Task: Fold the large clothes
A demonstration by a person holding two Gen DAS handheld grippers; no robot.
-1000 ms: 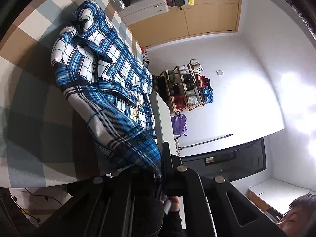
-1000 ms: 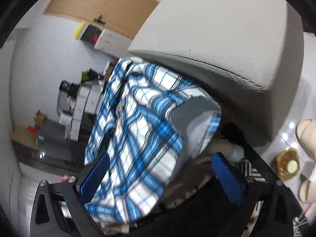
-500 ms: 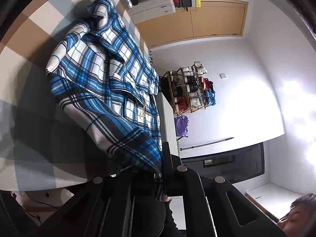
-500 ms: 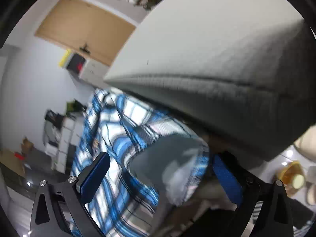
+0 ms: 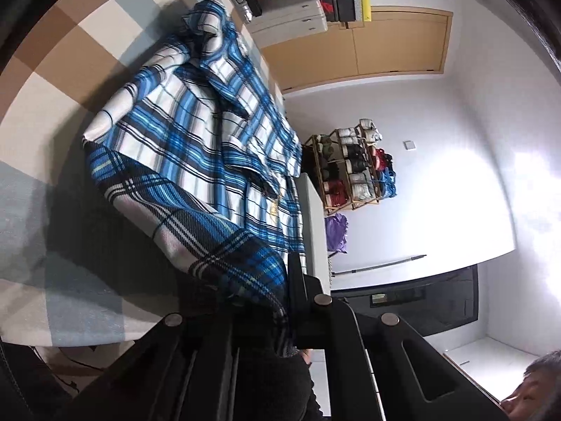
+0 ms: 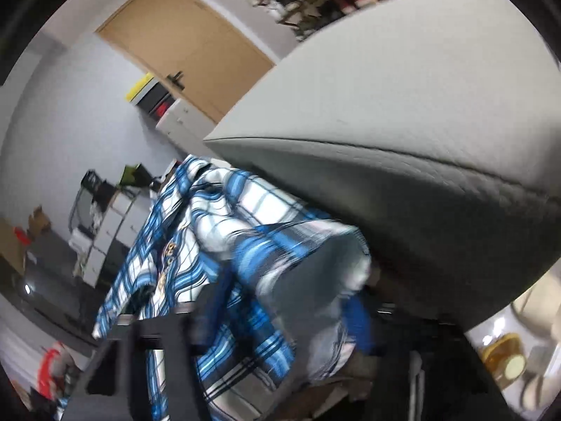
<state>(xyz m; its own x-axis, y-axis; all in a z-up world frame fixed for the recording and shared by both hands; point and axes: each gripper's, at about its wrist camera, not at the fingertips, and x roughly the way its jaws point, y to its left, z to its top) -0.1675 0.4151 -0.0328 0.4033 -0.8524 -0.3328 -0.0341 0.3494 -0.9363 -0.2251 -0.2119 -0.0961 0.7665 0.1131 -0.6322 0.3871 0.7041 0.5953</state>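
Left wrist view: the left gripper [image 5: 285, 315], at 6 o'clock, is clenched on a corner of the plaid shirt [image 5: 196, 147], which spreads toward 11 o'clock over the checked bed [image 5: 42, 210].

Right wrist view: the right gripper [image 6: 280, 319] has just been closing, with the plaid shirt [image 6: 224, 245] bunched between its jaws at 6 o'clock; whether the pads press the cloth I cannot tell.

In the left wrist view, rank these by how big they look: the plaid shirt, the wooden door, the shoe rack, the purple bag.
Largest to smallest as they appear:
1. plaid shirt, though it lies nearest the camera
2. wooden door
3. shoe rack
4. purple bag
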